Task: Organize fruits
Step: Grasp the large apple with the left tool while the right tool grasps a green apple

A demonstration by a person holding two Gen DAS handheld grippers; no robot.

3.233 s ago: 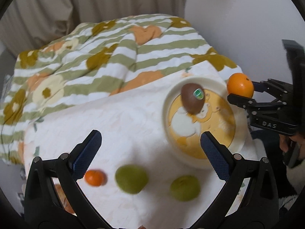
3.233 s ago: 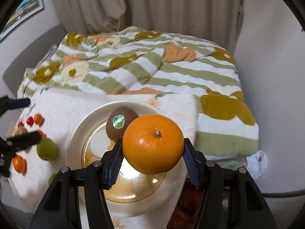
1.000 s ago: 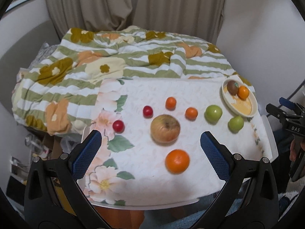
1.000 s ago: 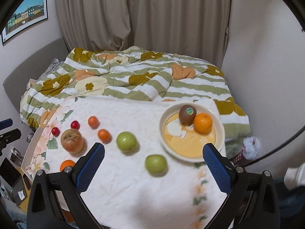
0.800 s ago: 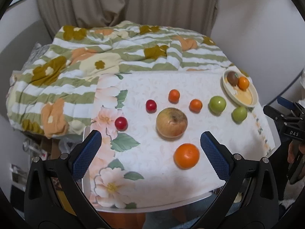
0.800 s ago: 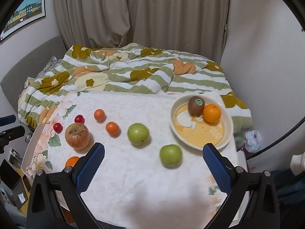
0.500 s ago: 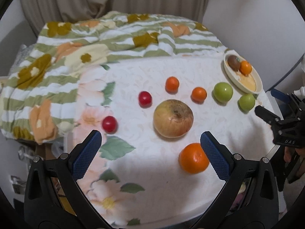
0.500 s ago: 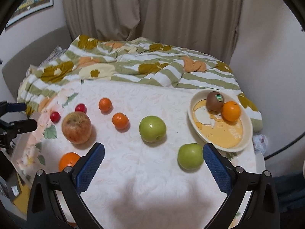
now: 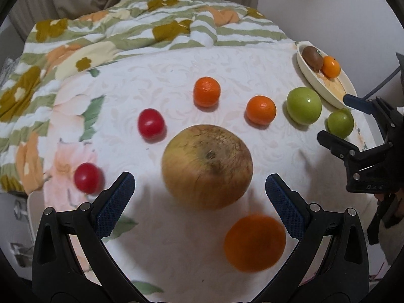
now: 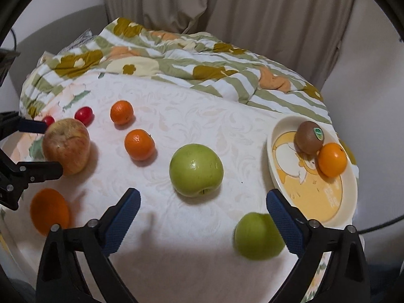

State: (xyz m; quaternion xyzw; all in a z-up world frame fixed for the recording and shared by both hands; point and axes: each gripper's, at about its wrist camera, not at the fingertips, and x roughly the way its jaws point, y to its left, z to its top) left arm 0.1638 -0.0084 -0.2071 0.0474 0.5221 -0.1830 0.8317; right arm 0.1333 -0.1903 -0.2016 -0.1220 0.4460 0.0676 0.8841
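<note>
Left wrist: apple (image 9: 207,166) between tool (image 9: 199,192) pads.

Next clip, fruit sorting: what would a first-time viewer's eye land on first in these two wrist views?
Probably the big russet apple, filling the middle of the left wrist view just ahead of the open left gripper. Next, the larger green apple ahead of the open right gripper. Then the cream plate at the cloth's right end, already holding a kiwi and an orange.

Black plastic jaws, blue textured pads (image 9: 115,202), silver screws
</note>
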